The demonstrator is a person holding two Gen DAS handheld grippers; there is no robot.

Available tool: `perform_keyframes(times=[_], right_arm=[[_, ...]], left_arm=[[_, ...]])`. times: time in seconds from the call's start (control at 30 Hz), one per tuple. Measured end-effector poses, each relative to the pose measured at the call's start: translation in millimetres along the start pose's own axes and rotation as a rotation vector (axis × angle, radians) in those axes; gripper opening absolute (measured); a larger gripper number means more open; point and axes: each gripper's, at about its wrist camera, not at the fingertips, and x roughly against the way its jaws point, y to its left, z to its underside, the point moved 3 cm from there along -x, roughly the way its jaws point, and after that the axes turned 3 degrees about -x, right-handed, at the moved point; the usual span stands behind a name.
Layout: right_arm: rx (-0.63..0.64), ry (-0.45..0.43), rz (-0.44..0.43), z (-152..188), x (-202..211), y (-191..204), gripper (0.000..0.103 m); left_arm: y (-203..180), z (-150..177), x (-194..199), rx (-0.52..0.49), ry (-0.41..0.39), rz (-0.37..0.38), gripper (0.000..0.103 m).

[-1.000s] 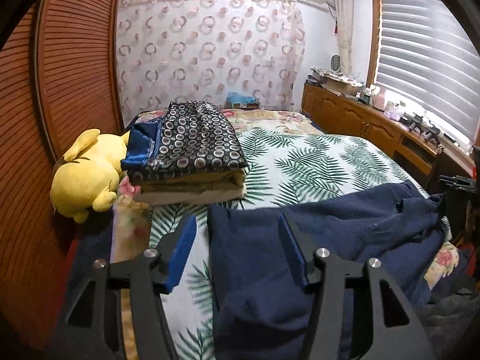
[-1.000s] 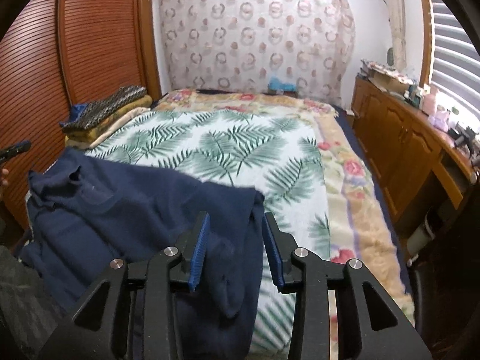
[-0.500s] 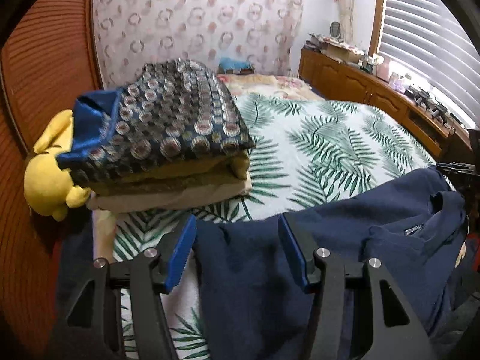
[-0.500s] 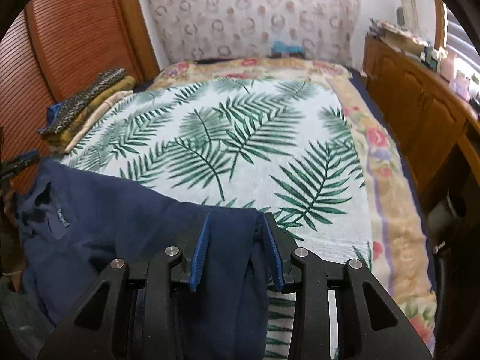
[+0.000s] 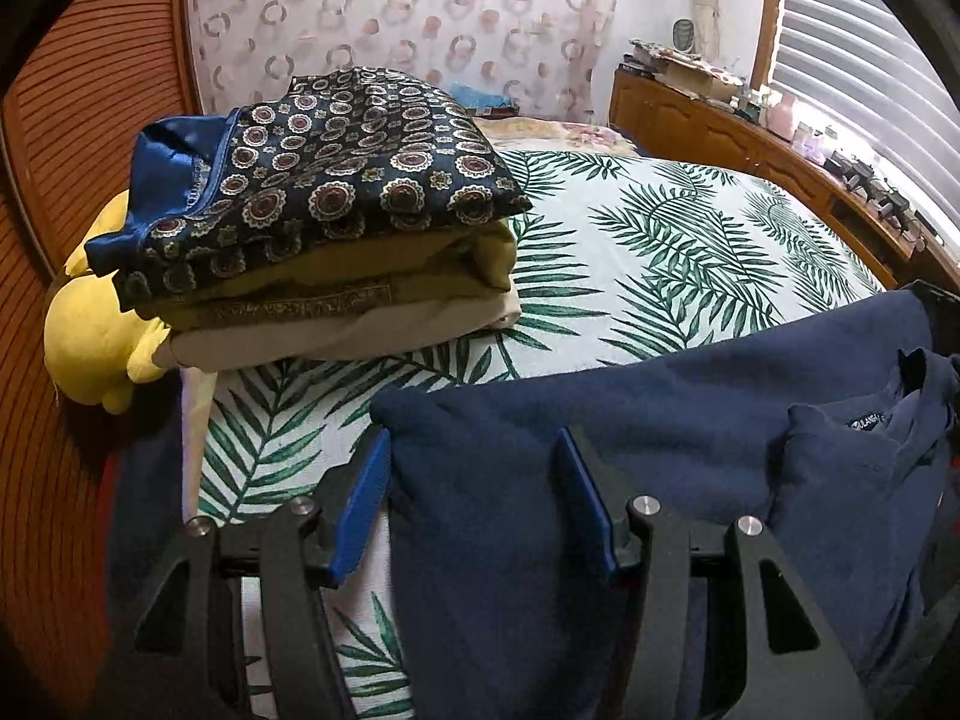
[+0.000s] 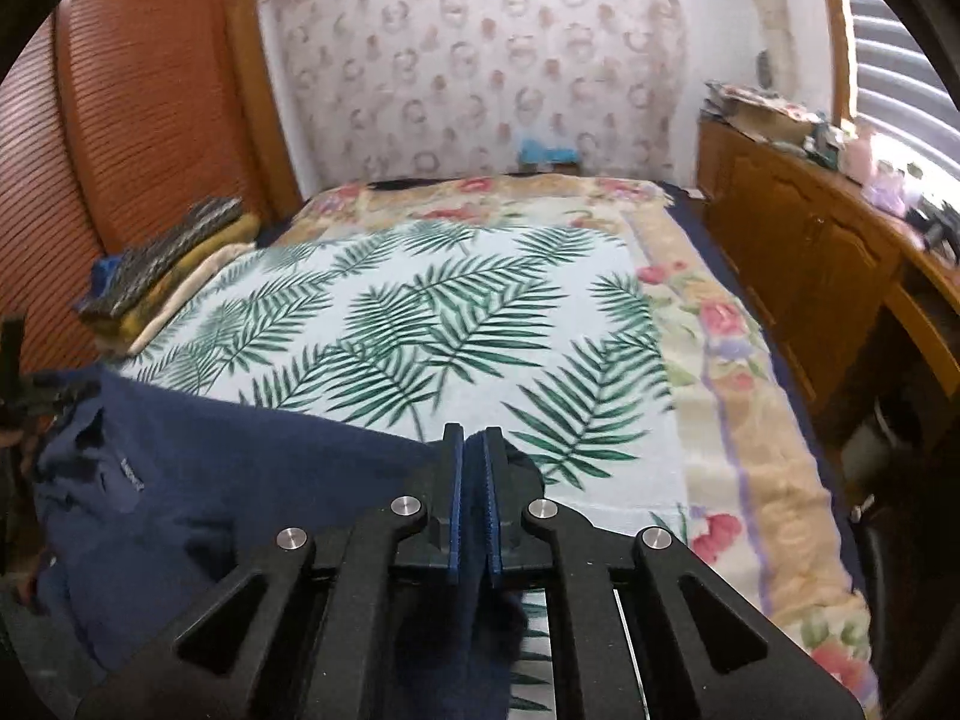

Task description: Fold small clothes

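Note:
A navy blue shirt (image 5: pixel 690 432) lies spread at the near edge of the palm-leaf bedspread (image 5: pixel 660 252), its collar and label to the right. My left gripper (image 5: pixel 474 468) is open, its blue pads either side of the shirt's left corner. In the right wrist view the shirt (image 6: pixel 198 480) stretches off to the left. My right gripper (image 6: pixel 474 462) is shut on the shirt's right corner, with cloth pinched between the pads.
A stack of folded clothes (image 5: pixel 324 228) with a patterned dark top sits at the bed's left side, also in the right wrist view (image 6: pixel 162 264). A yellow plush toy (image 5: pixel 90 336) lies beside it. A wooden cabinet (image 6: pixel 810 252) runs along the right.
My right gripper has closed on the shirt's corner. Both grippers have moved forward over the bed, bringing the shirt's edge with them; the folded stack looms closer to the left gripper.

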Motion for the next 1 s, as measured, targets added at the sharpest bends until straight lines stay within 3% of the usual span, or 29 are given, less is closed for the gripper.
perform_keyframes(times=[0.23,0.33,0.4,0.5,0.8,1.0], right_arm=[[0.038,0.042,-0.017,1.6,-11.5,6.4,0.004],[0.059,0.049,-0.008,2.4,-14.2,10.1,0.019],[0.087,0.063,-0.010,4.3,-17.8,12.4,0.038],[0.110,0.084,0.010,7.4,-25.5,14.4,0.050],[0.120,0.146,0.038,17.6,-51.4,10.2,0.067],[0.117,0.150,0.029,18.9,-52.4,9.3,0.071]], left_arm=[[4.1,0.4,1.0,0.003,0.020,0.007,0.056],[7.7,-1.8,2.9,-0.001,0.027,0.006,0.056],[11.7,-5.0,5.7,-0.003,0.025,0.001,0.056],[16.4,-10.4,7.7,-0.001,0.024,0.004,0.056],[26.5,-11.9,-5.8,0.002,0.076,0.020,0.056],[28.2,-6.2,-8.0,0.028,0.076,0.046,0.056]])
